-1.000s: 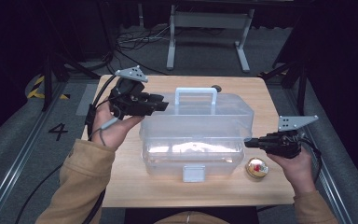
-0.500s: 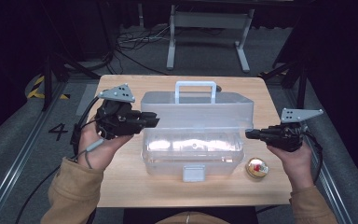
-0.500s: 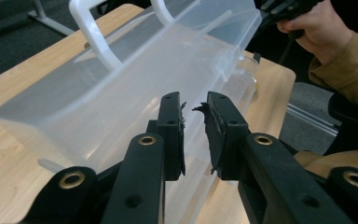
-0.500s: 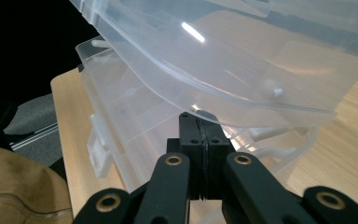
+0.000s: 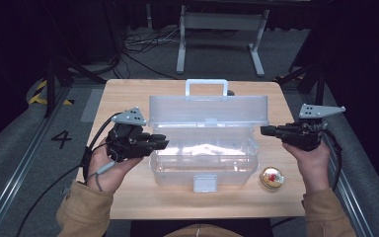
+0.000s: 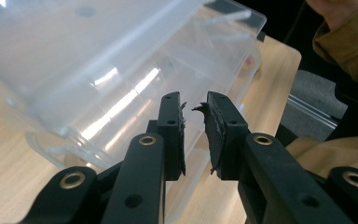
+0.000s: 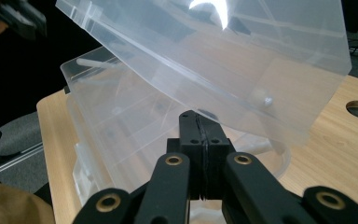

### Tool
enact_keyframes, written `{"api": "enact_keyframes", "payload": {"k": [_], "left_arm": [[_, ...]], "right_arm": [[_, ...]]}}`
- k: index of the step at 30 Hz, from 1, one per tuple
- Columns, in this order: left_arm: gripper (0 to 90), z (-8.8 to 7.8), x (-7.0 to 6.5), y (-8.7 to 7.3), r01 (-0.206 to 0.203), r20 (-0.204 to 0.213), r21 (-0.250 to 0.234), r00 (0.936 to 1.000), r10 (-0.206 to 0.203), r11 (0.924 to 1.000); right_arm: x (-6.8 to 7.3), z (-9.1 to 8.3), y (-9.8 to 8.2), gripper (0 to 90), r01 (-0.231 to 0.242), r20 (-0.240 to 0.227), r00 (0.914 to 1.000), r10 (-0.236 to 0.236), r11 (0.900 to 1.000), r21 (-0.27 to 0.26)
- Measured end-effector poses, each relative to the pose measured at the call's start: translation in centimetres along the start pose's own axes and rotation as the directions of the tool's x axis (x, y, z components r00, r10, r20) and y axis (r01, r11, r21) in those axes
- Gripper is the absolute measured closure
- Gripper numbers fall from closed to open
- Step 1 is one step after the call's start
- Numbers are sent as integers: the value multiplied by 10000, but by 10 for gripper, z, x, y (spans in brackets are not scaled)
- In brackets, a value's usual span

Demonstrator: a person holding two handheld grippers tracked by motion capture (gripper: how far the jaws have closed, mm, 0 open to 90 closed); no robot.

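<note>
A clear plastic toolbox stands in the middle of the wooden table, its lid tilted up and its white handle at the back. My left gripper hangs beside the box's left wall. In the left gripper view its jaws have just been closing and stand a little apart, with nothing between them, pointing along the box. My right gripper is shut and empty. Its tip sits just under the right end of the raised lid.
A small round gold and red object lies on the table at the box's front right corner. The box's white latch faces the near edge. Beyond the table are a dark floor, cables and a metal stand.
The lid has swung further up. My left gripper has dropped from the lid's left corner to the box's left side and narrowed its jaws. The right gripper rose slightly at the lid's right end.
</note>
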State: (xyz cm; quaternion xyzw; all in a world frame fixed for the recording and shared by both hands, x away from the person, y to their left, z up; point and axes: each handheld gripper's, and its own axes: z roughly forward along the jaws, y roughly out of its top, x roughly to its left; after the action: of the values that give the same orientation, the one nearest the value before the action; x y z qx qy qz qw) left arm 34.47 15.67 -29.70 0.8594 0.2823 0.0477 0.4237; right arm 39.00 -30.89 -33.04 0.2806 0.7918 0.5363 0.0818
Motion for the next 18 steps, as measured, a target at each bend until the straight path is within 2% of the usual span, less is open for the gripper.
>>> {"api": "enact_keyframes", "payload": {"k": [2, 3, 4, 5, 7, 11, 12, 15, 18], "left_arm": [[758, 5, 6, -4, 186, -171, 97, 9997, -185, 9998], [731, 6, 11, -7, 267, -340, 75, 9991, -265, 9996], [697, 6, 11, -7, 267, -340, 75, 9991, -265, 9996], [712, 9, 25, -15, 394, -623, -290, 9972, -411, 9988], [719, 10, 30, -18, 465, -653, -445, 9966, -493, 9979], [752, 12, 39, -23, 555, -695, -774, 9957, -610, 9955], [753, 13, 41, -25, 660, -825, -913, 9939, -736, 9936], [786, 13, 45, -27, 1124, -784, -1179, 9894, -1221, 9867], [808, 14, 43, -27, 1077, -865, -1413, 9889, -1206, 9841]], "right_arm": [[-1, 0, 1, 899, -19, 3, 10000, 19, 9999, -99], [-1, 0, 1, 899, 5, 71, 10000, -4, 9999, -131], [-1, 0, 1, 899, 5, 71, 10000, -4, 9999, -131], [-1, 0, 1, 899, -10, 127, 9999, 12, 9998, -196], [0, 0, 0, 899, 14, 160, 9999, -10, 9998, -206], [1, 0, 0, 898, 44, 237, 9997, -38, 9997, -229], [1, 0, -1, 898, 51, 256, 9997, -45, 9997, -250], [2, 1, -2, 898, -6, 298, 9996, 18, 9992, -399], [2, 1, -4, 898, -13, 351, 9994, 32, 9986, -525]]}}
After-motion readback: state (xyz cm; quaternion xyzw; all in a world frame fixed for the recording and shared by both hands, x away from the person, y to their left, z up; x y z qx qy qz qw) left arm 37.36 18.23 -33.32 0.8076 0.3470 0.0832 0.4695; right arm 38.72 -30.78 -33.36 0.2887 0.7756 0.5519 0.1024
